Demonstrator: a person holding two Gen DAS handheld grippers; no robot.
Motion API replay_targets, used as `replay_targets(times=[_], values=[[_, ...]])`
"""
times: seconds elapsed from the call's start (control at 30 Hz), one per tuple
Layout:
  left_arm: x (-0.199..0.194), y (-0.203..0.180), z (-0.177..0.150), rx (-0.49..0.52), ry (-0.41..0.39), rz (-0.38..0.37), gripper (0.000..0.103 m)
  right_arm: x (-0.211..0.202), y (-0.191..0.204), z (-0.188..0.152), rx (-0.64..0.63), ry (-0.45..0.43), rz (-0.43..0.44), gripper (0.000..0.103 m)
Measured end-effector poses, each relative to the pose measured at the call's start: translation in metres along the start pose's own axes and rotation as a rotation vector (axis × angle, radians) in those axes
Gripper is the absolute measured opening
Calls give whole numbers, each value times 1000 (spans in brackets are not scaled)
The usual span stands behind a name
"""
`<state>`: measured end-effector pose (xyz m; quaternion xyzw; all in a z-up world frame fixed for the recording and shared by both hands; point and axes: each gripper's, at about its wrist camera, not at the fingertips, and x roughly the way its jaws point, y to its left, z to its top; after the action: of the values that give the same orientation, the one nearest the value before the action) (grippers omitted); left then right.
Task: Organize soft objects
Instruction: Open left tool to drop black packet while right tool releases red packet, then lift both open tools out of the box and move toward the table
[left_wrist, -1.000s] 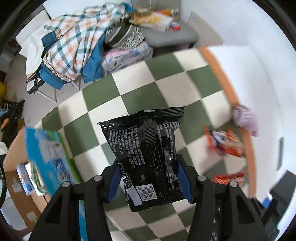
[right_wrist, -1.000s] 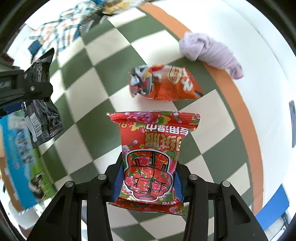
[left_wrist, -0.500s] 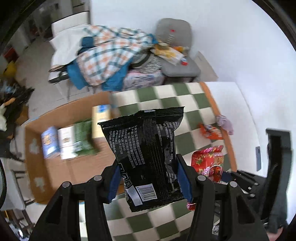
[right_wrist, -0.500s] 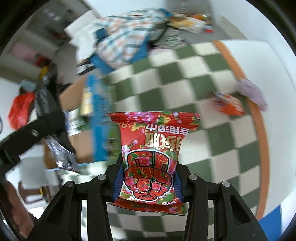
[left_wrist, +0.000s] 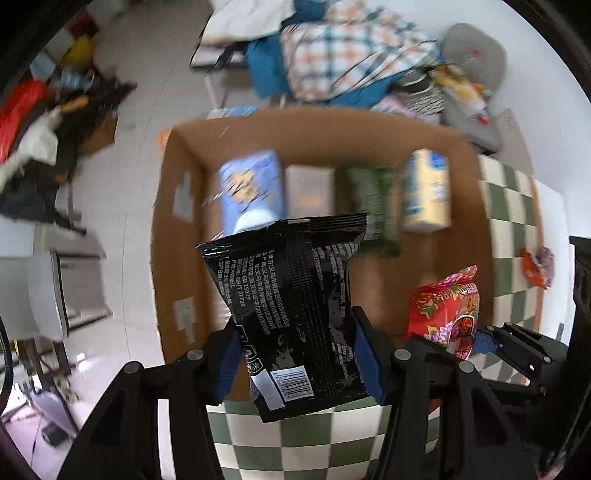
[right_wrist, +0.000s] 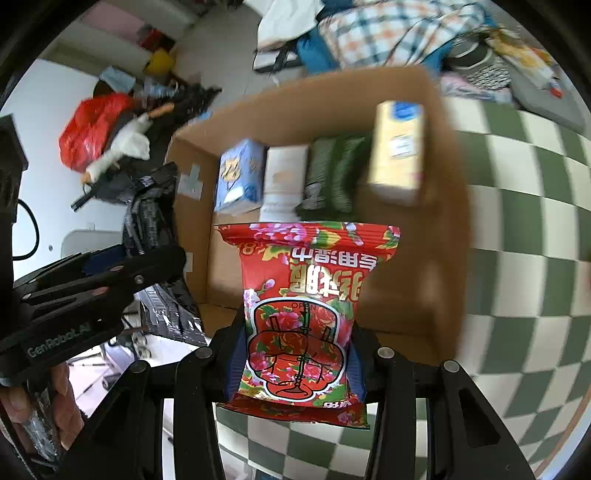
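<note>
A black snack bag (left_wrist: 295, 317) is pinched by the left gripper (left_wrist: 297, 360) and a red flowery bag (right_wrist: 303, 321) by the right gripper (right_wrist: 295, 363), both held over the open cardboard box (left_wrist: 177, 236). Four packs (blurry) are lined up at the box's far wall. If the bags are let go too near the edge, they could be dropped onto the checkered cloth (left_wrist: 295, 443) or be knocked together.

Left claw (left_wrist: 297, 354): pointing straight down, blue pads pressed against a packet's sides. Right claw (right_wrist: 295, 363): tilted steeply down, pads likewise clamped. Person's fingers (right_wrist: 61, 402): wrapped round the left handle.
</note>
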<state>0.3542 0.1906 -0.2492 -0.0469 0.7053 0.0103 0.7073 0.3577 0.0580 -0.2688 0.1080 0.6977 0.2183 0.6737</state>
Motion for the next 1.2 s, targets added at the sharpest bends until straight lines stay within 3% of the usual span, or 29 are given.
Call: replay_targets(times=[0.37, 0.73, 0.8, 0.83, 0.87, 0.93, 1.0, 1.17, 1.2], values=[[54, 36, 17, -41, 123, -3, 52, 84, 21, 26, -20, 92, -25, 47], [59, 36, 26, -52, 176, -5, 54, 112, 18, 32, -18, 107, -17, 49], [55, 37, 26, -59, 172, 4, 54, 115, 20, 35, -17, 105, -8, 62], [51, 37, 26, -62, 165, 3, 54, 113, 19, 34, -18, 100, -12, 74], [49, 36, 25, -62, 161, 1, 55, 109, 20, 35, -19, 95, -19, 79], [41, 36, 24, -64, 146, 5, 55, 103, 19, 35, -25, 90, -22, 79], [33, 36, 22, -65, 125, 6, 67, 97, 17, 35, -27, 86, -33, 79], [14, 37, 12, -67, 67, 18, 72, 69, 9, 29, -15, 60, -65, 79], [10, 35, 9, -68, 52, 26, 82, 63, 6, 26, -18, 54, -78, 79]])
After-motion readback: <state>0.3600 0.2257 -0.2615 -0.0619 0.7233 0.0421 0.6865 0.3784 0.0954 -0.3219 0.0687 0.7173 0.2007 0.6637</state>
